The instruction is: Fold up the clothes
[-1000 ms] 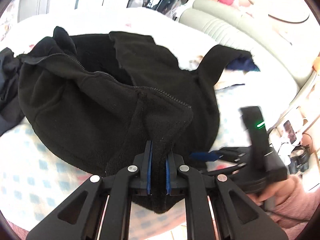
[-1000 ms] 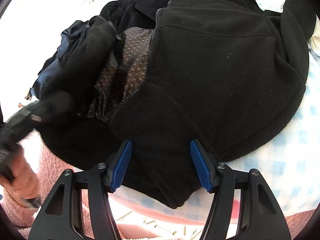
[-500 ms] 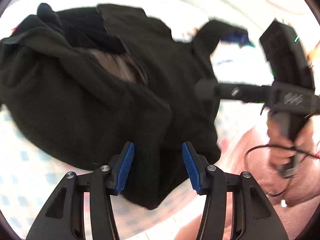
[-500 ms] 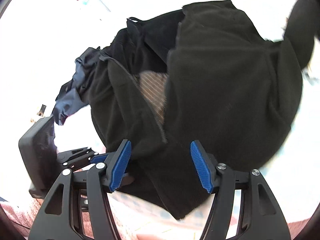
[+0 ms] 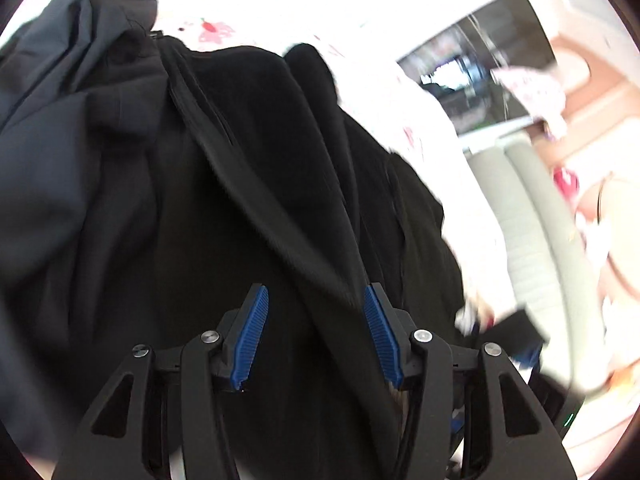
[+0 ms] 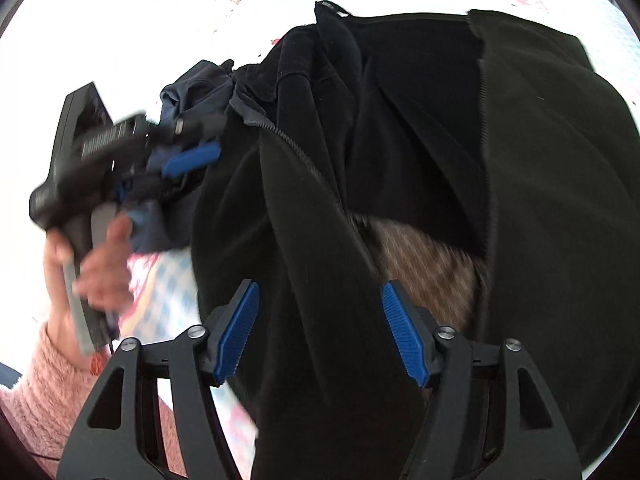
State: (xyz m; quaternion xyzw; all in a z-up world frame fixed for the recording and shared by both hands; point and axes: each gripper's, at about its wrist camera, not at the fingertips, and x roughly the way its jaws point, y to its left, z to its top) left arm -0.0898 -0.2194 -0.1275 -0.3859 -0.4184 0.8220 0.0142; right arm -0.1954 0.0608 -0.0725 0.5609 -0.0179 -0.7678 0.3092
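Note:
A black fleece jacket [image 6: 540, 200] lies unzipped on the bed, showing its zipper [image 6: 296, 148] and brown patterned lining [image 6: 424, 264]. My right gripper [image 6: 320, 286] hovers over the jacket's left front panel, its jaws opening and nothing pressed between the pads. In the left wrist view the jacket [image 5: 248, 160] fills the frame. My left gripper [image 5: 314, 292] hangs close above a raised fold, jaws opening, pads not squeezing it. The right wrist view shows the left gripper [image 6: 172, 172] by the jacket's left edge, held by a hand [image 6: 100, 264].
A crumpled dark navy garment [image 5: 60, 120] lies against the jacket's left side. The bed has a blue-checked cover [image 6: 168, 280] and white flowered bedding [image 5: 216, 28]. A grey padded bolster [image 5: 532, 216] runs along the right. A pink sleeve [image 6: 44, 380] is at the lower left.
The left gripper let go of the jacket fold it pinched, opened, and swung left toward the navy garment. The right gripper rose and shifted over the jacket, staying open.

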